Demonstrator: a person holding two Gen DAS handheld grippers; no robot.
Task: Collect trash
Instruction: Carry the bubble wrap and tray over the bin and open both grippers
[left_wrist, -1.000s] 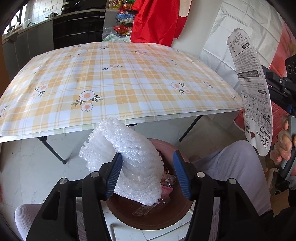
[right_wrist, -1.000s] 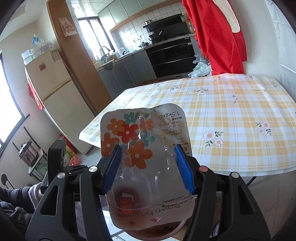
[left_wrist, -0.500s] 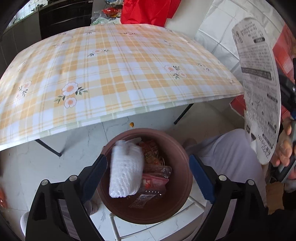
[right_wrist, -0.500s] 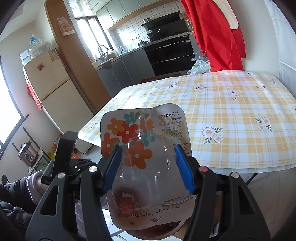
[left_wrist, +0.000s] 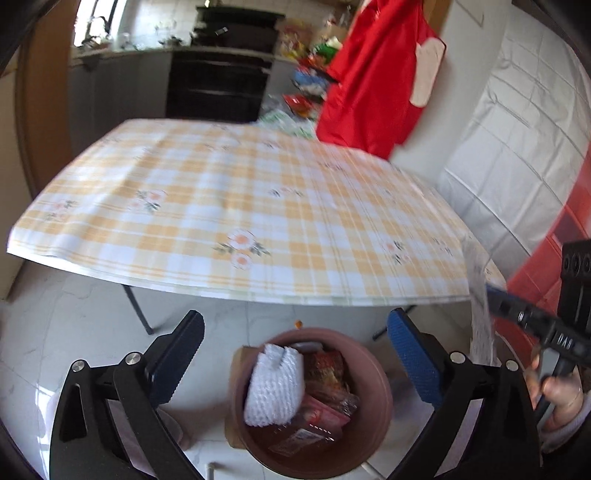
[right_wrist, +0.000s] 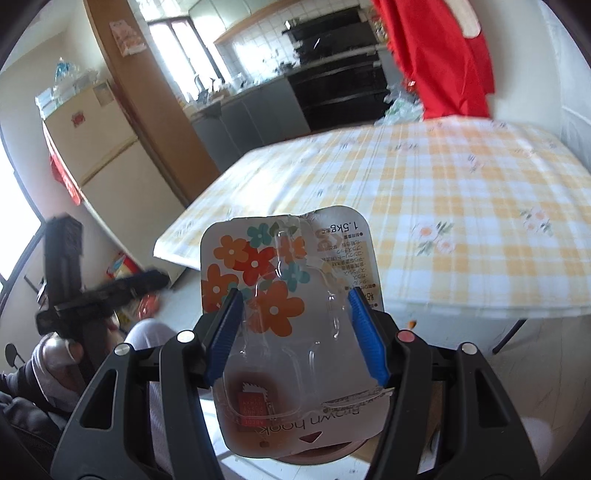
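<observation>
White foam netting (left_wrist: 275, 386) lies in the brown bin (left_wrist: 373, 413) below the spread-apart left gripper (left_wrist: 295, 363); the right gripper (right_wrist: 295, 332) clamps a flowered blister pack (right_wrist: 291, 295) between its blue pads (right_wrist: 364, 339).

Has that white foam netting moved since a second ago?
Yes. The white foam netting was clamped in the left tool above the brown bin; now it lies inside the bin, and the tool is open.

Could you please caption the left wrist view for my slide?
Open left gripper above round brown bin holding white foam netting.
</observation>
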